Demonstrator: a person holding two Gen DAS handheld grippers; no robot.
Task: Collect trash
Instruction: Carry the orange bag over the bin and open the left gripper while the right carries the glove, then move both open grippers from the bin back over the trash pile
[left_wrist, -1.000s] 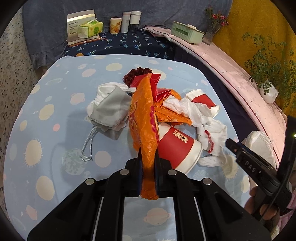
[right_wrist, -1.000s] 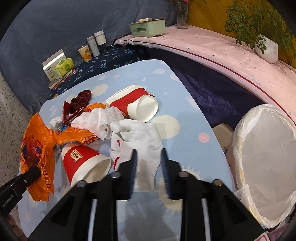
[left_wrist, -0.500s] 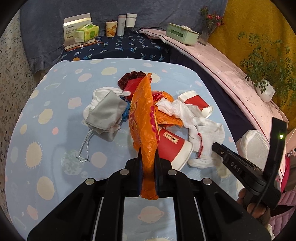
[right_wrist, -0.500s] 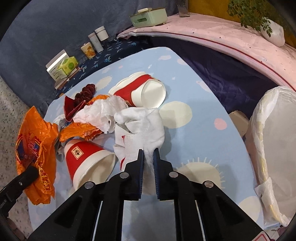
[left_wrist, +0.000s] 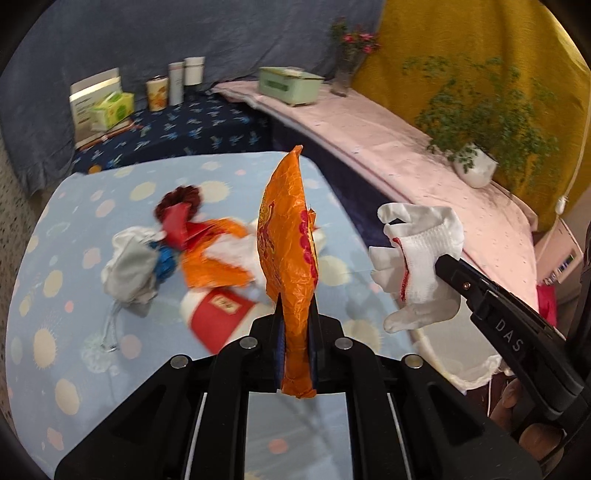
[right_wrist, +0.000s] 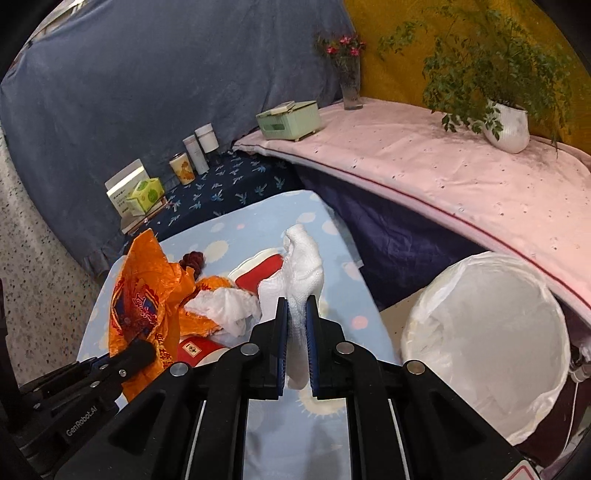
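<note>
My left gripper (left_wrist: 295, 325) is shut on an orange plastic wrapper (left_wrist: 290, 236) and holds it up above the table. My right gripper (right_wrist: 296, 325) is shut on a white work glove (right_wrist: 303, 262), lifted off the table; the glove also shows in the left wrist view (left_wrist: 421, 269). The orange wrapper shows in the right wrist view (right_wrist: 140, 295) too. A bin lined with a white bag (right_wrist: 491, 332) stands to the right of the table. On the table lie a red paper cup (left_wrist: 218, 317), crumpled white tissue (right_wrist: 225, 306) and a second red cup (right_wrist: 258, 273).
The table has a light blue cloth with sun and planet prints (left_wrist: 66, 332). A grey pouch (left_wrist: 129, 269), a dark red item (left_wrist: 181, 199) and an orange wrapper (left_wrist: 210, 262) lie on it. A pink ledge (right_wrist: 443, 177) carries a potted plant (right_wrist: 506, 125) and a green box (right_wrist: 288, 120).
Both grippers have risen. The right gripper, shut on the white glove, has lifted it off the table towards the bin side. The left still holds the orange wrapper, now higher.
</note>
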